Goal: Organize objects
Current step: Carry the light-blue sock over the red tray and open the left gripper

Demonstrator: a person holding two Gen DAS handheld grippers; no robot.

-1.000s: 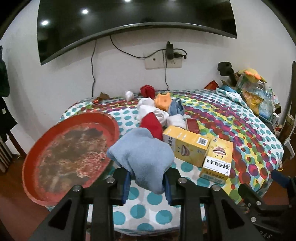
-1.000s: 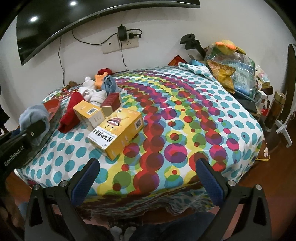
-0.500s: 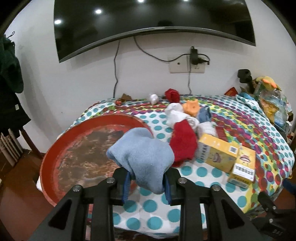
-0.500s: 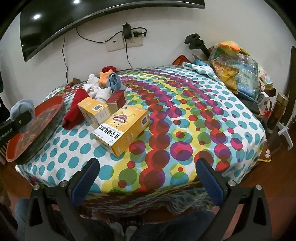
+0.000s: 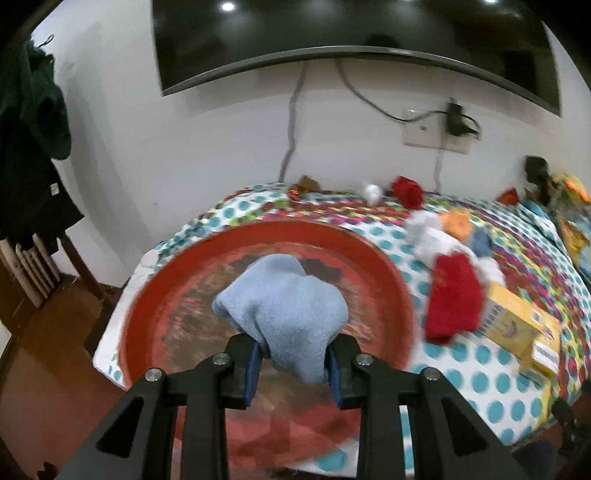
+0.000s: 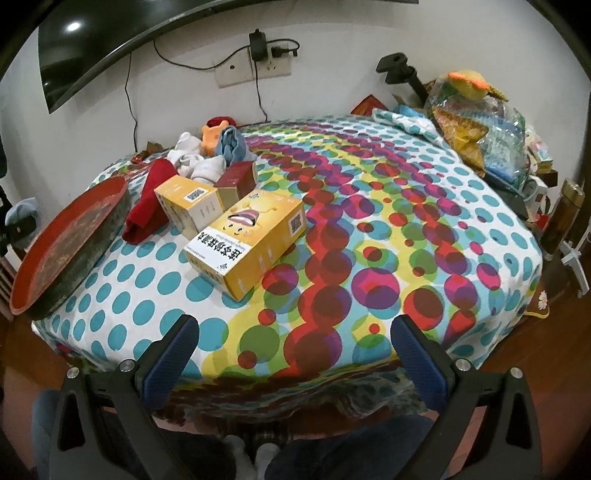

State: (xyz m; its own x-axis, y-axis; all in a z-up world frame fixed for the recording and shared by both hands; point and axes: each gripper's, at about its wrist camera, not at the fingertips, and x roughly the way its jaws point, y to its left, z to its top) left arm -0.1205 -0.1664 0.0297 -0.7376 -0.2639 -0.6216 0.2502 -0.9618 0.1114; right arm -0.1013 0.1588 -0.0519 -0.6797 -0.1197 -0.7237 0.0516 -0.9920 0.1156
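Note:
My left gripper [image 5: 293,363] is shut on a light blue sock [image 5: 284,310], held above the round red tray [image 5: 373,266] at the table's left end. From the right wrist view the same tray [image 6: 74,236] sits at the far left, with the blue sock [image 6: 20,210] just beyond it. My right gripper [image 6: 295,354] stands open over the near table edge with nothing between its fingers. A red sock [image 6: 147,210], yellow boxes [image 6: 251,240], a dark red box [image 6: 236,177] and a heap of white, blue and orange socks [image 6: 207,155] lie right of the tray.
The round table wears a dotted cloth [image 6: 406,229]. Bags and clutter [image 6: 480,122] pile up at its far right, beside a bottle [image 6: 561,218]. A wall-mounted TV [image 5: 351,33] and socket [image 6: 255,66] are behind. Dark clothing [image 5: 29,122] hangs at the left.
My left gripper has carried the blue sock leftwards, from in front of the boxes to above the red tray. The right gripper has stayed put and open.

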